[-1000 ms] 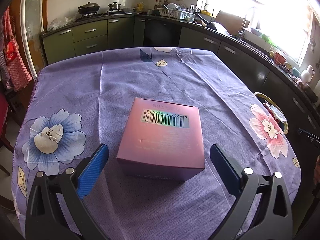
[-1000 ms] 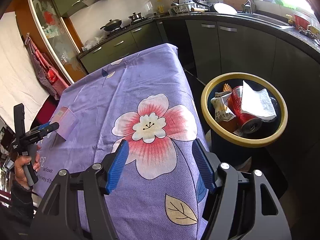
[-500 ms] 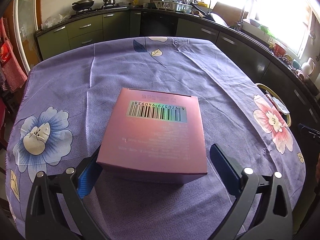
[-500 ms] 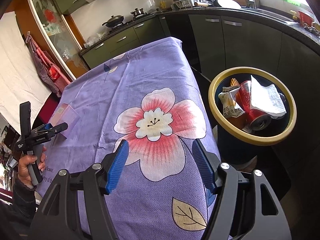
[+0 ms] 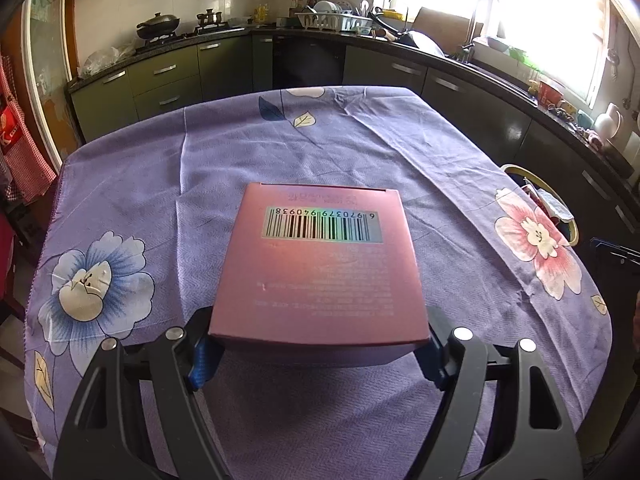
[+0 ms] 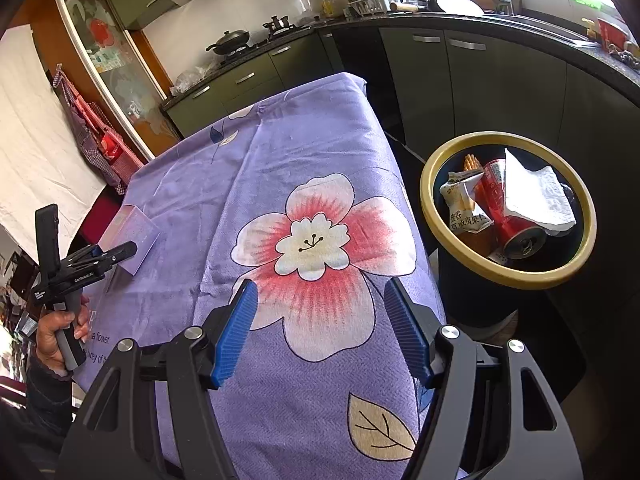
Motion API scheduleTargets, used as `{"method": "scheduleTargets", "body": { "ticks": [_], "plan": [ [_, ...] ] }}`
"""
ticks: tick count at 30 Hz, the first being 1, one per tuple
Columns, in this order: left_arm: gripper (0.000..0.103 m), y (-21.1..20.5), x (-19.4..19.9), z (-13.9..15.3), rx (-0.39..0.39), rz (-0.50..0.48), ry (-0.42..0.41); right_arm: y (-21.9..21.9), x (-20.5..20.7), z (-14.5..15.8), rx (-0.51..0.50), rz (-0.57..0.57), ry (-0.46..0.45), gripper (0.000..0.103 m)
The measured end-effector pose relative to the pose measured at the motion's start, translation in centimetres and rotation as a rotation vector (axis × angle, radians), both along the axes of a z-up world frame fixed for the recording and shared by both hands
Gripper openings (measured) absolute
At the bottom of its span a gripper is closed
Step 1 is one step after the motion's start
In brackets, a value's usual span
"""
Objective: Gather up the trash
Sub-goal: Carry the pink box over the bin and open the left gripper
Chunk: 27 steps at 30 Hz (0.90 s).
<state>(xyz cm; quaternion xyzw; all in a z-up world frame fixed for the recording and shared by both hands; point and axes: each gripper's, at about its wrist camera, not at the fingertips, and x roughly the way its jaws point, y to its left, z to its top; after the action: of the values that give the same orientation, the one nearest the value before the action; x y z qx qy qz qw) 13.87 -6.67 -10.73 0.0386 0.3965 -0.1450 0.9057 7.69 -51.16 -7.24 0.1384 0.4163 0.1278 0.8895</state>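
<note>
— Closing on what?
— My left gripper [image 5: 316,356] jaws are closing around the pink box [image 5: 318,268] on the table [image 5: 200,160].
— Right gripper [image 6: 322,328]?
— Partly open, empty, beside the bin [image 6: 508,276].

Barcode number 6970379940938 on pink box [image 5: 316,272], "flower" on tablecloth [image 6: 280,152]

A table [image 5: 320,420] is covered by a purple floral cloth [image 5: 224,152]; a pink box [image 5: 318,276] is seen at mid-frame.
</note>
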Motion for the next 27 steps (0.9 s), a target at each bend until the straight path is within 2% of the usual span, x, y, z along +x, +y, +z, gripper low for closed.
{"method": "scheduleTargets", "body": {
  "ticks": [7, 15, 22, 27],
  "plan": [
    [0.073, -3.0, -2.3, 4.5, -0.015, -0.113, -0.063, -1.7, -0.6, 0.0, 0.016, -0.053, -0.004, 0.065],
    [0.074, -11.4, -0.9, 7.3, -0.087, -0.35, -0.026, -6.9, -3.0, -0.8, 0.043, -0.197, 0.016, 0.065],
    [0.074, -23.2, 3.2, 6.2, -0.124, -0.531, 0.077, -11.4, -5.3, -1.5, 0.083, -0.295, 0.016, 0.065],
    [0.074, -32.2, 6.4, 3.7, -0.114, -0.593, 0.159, -13.8, -6.5, -2.2, 0.109, -0.339, 0.02, 0.066]
  ]
}}
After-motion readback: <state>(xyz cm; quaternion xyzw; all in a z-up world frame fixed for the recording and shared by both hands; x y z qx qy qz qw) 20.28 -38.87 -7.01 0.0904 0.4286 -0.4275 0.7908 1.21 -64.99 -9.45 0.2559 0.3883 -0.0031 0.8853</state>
